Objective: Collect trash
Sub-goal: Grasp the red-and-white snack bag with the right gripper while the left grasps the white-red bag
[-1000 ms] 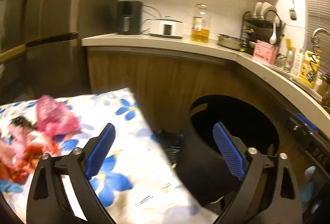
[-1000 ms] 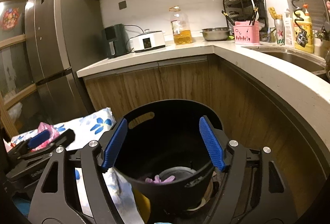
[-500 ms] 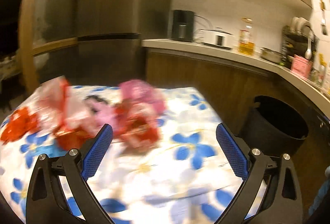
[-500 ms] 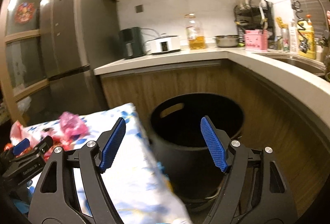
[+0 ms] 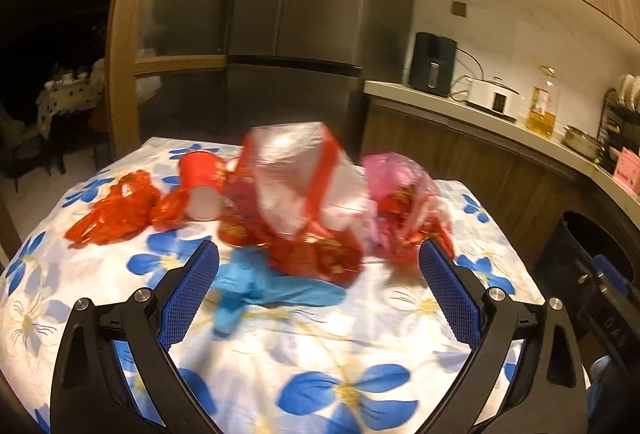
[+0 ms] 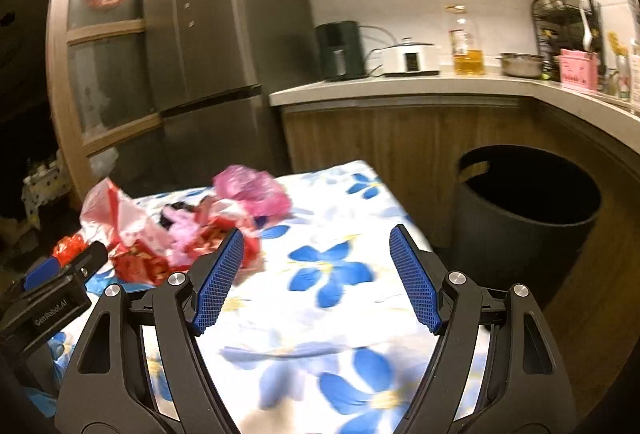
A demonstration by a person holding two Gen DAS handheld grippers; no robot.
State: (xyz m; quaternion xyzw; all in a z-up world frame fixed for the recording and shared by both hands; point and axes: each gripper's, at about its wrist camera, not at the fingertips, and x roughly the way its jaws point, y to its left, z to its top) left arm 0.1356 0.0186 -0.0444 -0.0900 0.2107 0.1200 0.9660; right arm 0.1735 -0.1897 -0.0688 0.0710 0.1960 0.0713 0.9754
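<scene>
Both tools are hovering over the table (image 5: 344, 350), which is wearing a white cloth with blue flowers, and neither is carrying anything: this looks like the reach for another piece of trash.

The left hand-held gripper (image 5: 318, 284) is gaping wide, nothing between its blue pads. It is facing the heap in the middle of the table: a clear bag with red trim (image 5: 296, 174) is standing tallest, a crumpled red wrapper (image 5: 320, 254) is lying at its near foot, and a blue scrap (image 5: 260, 290) is lying flat on the cloth just nearer than that, closest to the pads. A pink bag (image 5: 400, 178) is sitting on the side of the clear bag toward the bin, while a red paper cup (image 5: 202, 180) and more red foil (image 5: 114, 210) are lying on the far side from the bin.

The right hand-held gripper (image 6: 316, 280) is likewise spread and empty, over bare cloth between the heap and the black bin (image 6: 524, 210), which is standing on the floor beside the table's edge.

Next, I judge, the left tool needs to be lowering onto the blue scrap or red wrapper and pinching a fold; thin film may be slipping out.
</scene>
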